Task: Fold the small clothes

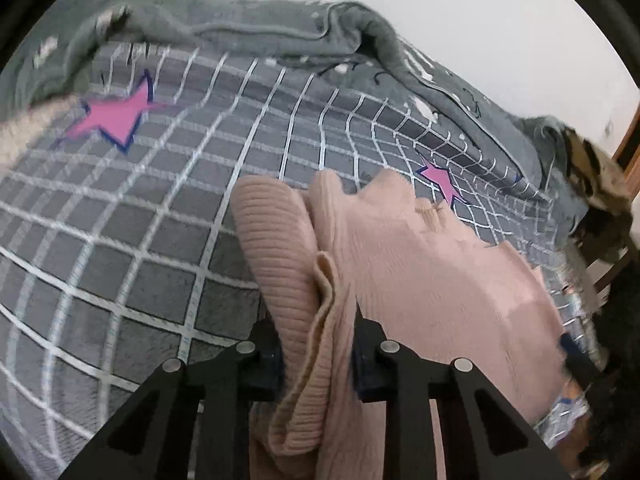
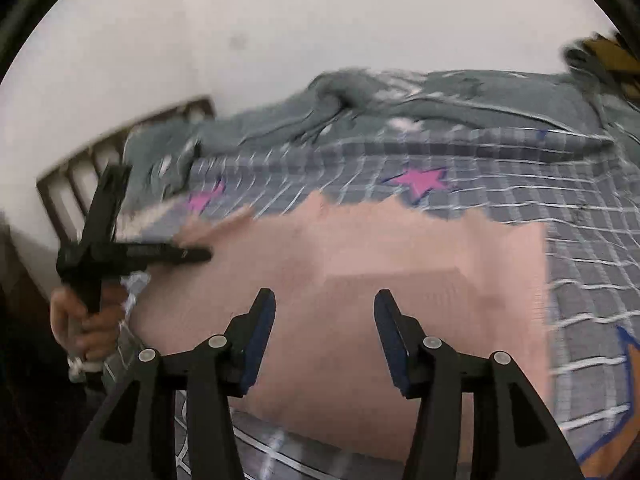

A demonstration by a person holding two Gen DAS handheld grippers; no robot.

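Two grippers w/ one job: my left gripper (image 1: pixel 316 356) pinches a bunched edge of the pink knit top (image 1: pixel 432 264) on the checked bedcover (image 1: pixel 140 232); right gripper (image 2: pixel 325 340) gapes, holding nothing. I'd carry the fold across slowly, keeping edges aligned.

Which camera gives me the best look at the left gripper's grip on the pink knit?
The left wrist view: the left gripper pinches a bunched fold of the pink knit garment between its pads, sharp and close. The right wrist view shows that gripper only side-on and blurred at the garment's edge.
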